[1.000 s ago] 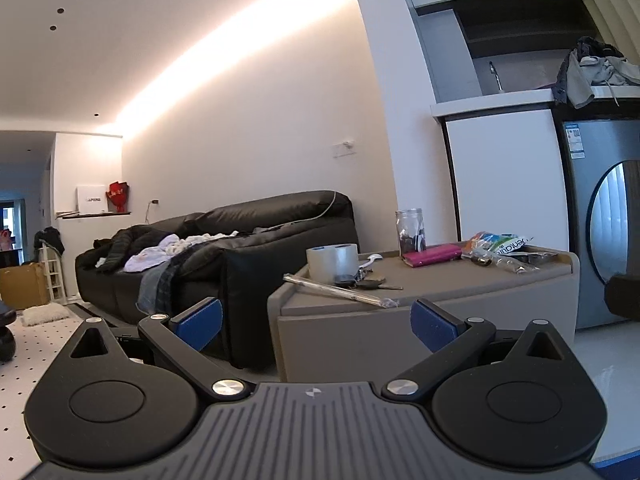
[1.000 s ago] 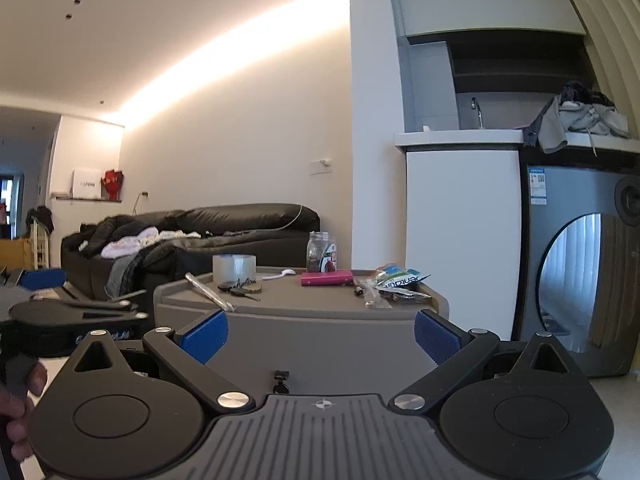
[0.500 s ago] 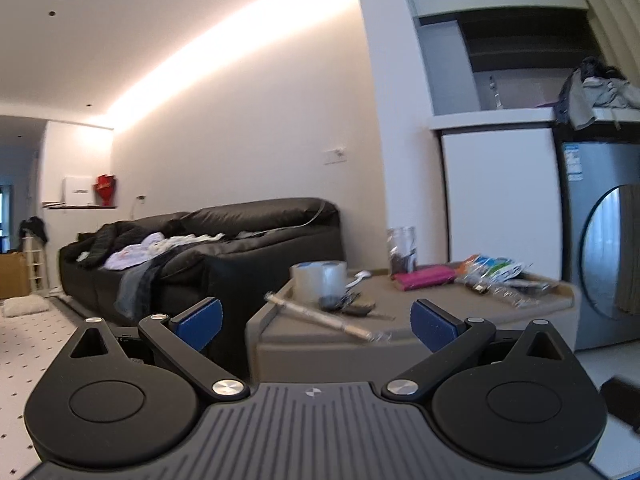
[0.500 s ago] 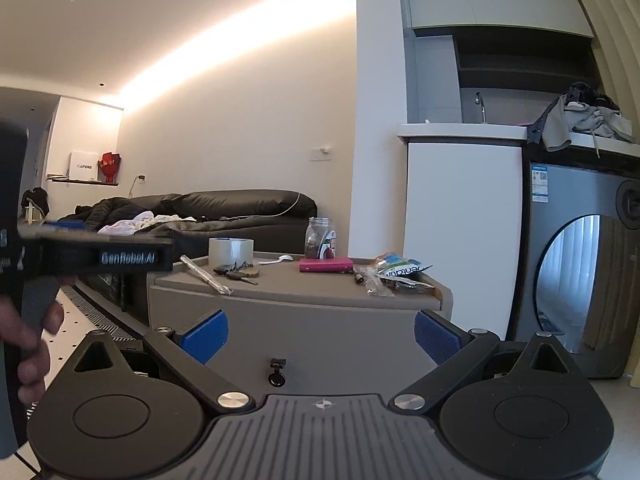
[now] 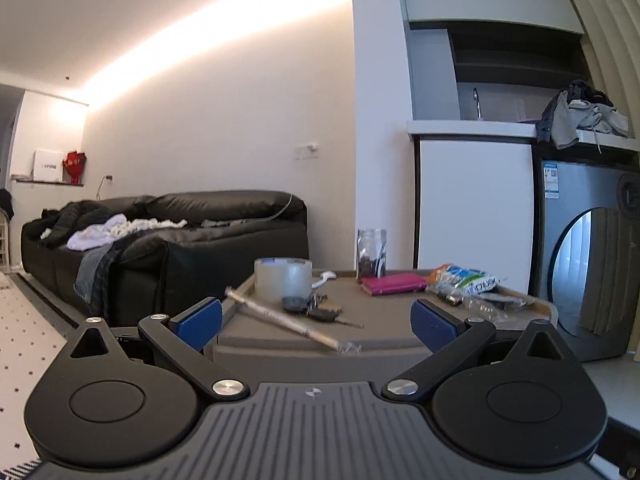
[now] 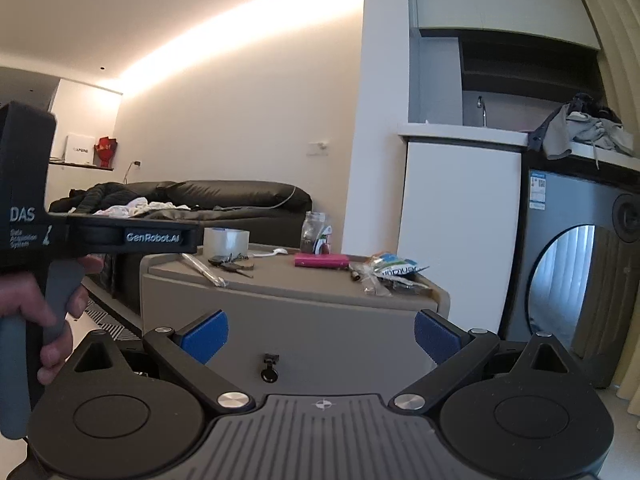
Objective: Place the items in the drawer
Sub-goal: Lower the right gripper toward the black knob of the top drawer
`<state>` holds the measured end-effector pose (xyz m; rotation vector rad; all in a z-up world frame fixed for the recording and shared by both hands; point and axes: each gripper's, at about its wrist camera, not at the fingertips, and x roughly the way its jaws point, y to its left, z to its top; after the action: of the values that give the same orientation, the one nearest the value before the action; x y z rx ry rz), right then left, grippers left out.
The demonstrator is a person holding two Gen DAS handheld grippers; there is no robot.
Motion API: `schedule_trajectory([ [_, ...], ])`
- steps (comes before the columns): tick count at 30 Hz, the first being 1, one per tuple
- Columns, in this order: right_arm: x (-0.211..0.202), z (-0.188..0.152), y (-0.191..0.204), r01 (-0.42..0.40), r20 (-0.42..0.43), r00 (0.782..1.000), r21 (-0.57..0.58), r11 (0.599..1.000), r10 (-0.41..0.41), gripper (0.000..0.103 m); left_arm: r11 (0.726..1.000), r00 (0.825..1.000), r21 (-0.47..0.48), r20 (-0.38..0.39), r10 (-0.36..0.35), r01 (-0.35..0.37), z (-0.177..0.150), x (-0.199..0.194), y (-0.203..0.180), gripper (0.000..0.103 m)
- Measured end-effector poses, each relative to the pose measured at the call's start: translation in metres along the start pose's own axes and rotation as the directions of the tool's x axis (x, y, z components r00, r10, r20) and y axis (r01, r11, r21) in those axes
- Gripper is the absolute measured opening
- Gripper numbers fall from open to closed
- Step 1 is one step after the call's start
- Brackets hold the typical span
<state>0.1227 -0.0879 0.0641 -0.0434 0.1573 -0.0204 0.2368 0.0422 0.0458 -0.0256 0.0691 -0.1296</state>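
We're holding both tools spread and empty: left tool (image 5: 316,316) over the taupe plastic drawer cabinet bench (image 6: 280,280), right tool (image 6: 320,336) lower, facing its shut drawer front with the small black key (image 6: 269,368), likely to open it first. Long clear-wrapped stick (image 5: 290,322) is lying on top, axis running 10 to 4 o'clock.

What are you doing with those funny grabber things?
A person holds a grabber in each hand, facing a grey cabinet whose drawer looks shut. Both the left gripper and right gripper are open and empty. The tape roll, keys and pink case sit on top, waiting to go inside.
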Motion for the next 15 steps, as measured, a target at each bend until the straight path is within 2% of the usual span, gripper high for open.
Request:
schedule_trajectory([
  [10,0.015,-0.010,0.003,0.006,-0.045,0.999,0.019,1.000,-0.005,0.101,1.000,0.999,-0.021,-0.050,-0.008,0.007,-0.018,0.000,0.012,0.103],
  [15,0.016,-0.014,0.006,0.022,-0.037,0.999,0.011,1.000,-0.021,0.101,0.999,0.997,-0.034,-0.077,-0.015,0.013,-0.030,0.001,0.016,0.103],
])
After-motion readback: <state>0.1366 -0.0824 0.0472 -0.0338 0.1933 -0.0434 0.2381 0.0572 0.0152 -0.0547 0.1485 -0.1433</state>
